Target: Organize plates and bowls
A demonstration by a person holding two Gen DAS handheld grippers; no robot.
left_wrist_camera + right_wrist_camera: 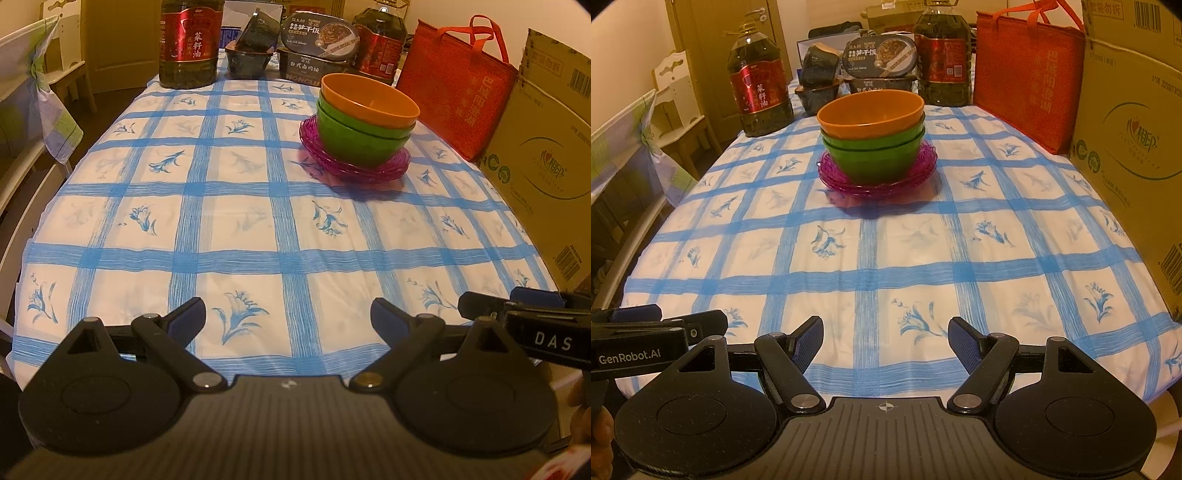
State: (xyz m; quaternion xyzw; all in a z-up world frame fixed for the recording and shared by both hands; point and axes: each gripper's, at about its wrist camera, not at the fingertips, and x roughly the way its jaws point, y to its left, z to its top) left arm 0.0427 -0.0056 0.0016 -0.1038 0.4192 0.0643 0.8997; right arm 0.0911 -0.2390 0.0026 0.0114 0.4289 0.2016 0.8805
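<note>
On purple plates (877, 182): green bowls (875, 158), orange bowl (870, 110) nested.

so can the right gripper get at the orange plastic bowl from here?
Probably yes: the right gripper has its jaws open and only bare checked tablecloth lies between it and the orange plastic bowl topping the stack.
</note>
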